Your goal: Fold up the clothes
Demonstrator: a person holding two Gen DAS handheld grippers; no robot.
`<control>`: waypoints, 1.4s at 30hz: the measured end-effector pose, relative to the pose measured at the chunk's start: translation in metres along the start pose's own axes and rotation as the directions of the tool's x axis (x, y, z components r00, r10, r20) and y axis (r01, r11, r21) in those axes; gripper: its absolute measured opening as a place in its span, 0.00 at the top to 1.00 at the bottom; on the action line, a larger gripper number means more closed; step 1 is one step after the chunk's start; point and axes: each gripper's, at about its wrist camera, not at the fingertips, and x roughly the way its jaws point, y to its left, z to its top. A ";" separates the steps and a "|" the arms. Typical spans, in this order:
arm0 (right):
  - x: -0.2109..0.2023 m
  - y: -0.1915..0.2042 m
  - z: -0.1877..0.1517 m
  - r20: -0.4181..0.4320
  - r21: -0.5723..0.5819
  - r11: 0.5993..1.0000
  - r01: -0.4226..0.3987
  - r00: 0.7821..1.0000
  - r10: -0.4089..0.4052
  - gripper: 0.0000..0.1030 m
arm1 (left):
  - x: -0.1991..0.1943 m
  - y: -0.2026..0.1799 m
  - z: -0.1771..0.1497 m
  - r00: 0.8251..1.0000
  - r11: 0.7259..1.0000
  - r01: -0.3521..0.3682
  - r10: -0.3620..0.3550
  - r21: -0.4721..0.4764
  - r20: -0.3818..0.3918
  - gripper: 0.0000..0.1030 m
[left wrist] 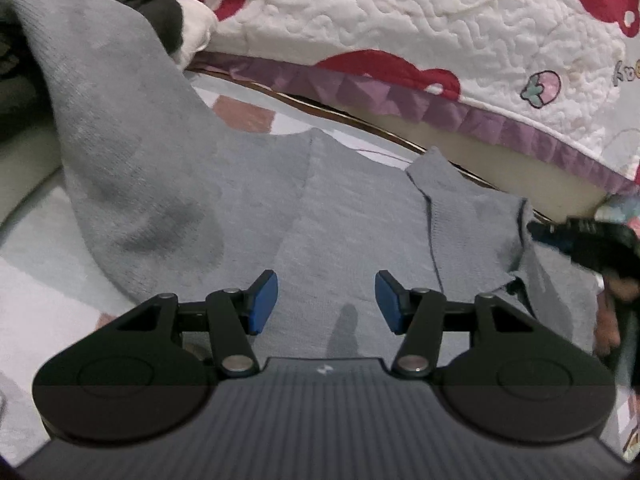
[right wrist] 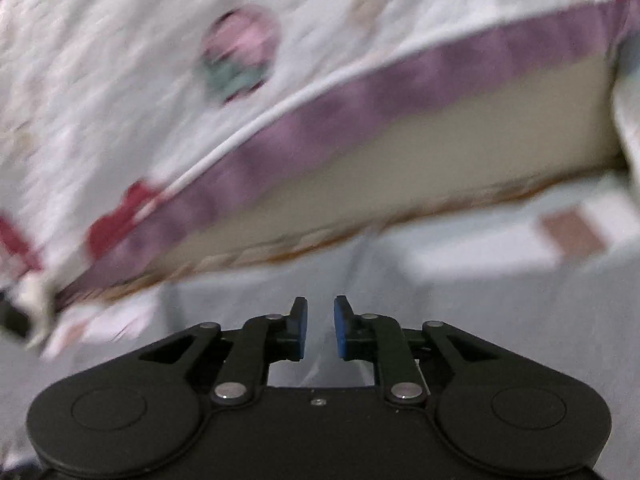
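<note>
Item count, both wrist views:

- Grey knit garments: one (left wrist: 192, 168), spread over the pale sheet.
- Dark garments: one (left wrist: 160, 12), bunched at the upper left of the left wrist view, with one white fabric item (left wrist: 196, 32) beside it (type cannot be told).
- Quilted covers with red print and purple border: one (left wrist: 400, 20).
- Grippers: two, the left gripper (left wrist: 326, 302) and the right gripper (right wrist: 321, 328).
- Blue fingertip pads: two per gripper, four in total.
- Strawberry prints on the quilt: one (left wrist: 540, 88) in the left wrist view.
</note>
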 end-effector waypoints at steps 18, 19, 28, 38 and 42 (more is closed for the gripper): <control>-0.004 0.350 -0.056 -0.220 -0.574 0.625 -0.529 0.835 0.505 0.90 | -0.145 0.124 0.073 0.905 0.946 -0.131 0.237 -0.298 0.354 0.54; -0.003 0.368 -0.059 -0.216 -0.624 0.607 -0.492 0.855 0.471 0.96 | -0.145 0.126 0.075 0.908 0.946 -0.136 0.239 -0.295 0.345 0.56; 0.027 0.429 -0.078 -0.206 -0.735 0.514 -0.442 0.868 0.452 0.51 | -0.130 0.143 0.059 0.918 0.914 -0.100 0.238 -0.394 0.318 0.57; 0.019 0.388 -0.049 -0.176 -0.497 0.665 -0.557 0.815 0.552 0.89 | -0.148 0.149 0.053 0.834 0.878 -0.151 0.359 -0.454 0.418 0.59; -0.018 0.309 -0.037 -0.091 -0.318 0.781 -0.538 0.837 0.540 0.89 | -0.136 0.132 0.055 0.889 0.912 0.000 0.188 -0.410 0.418 0.56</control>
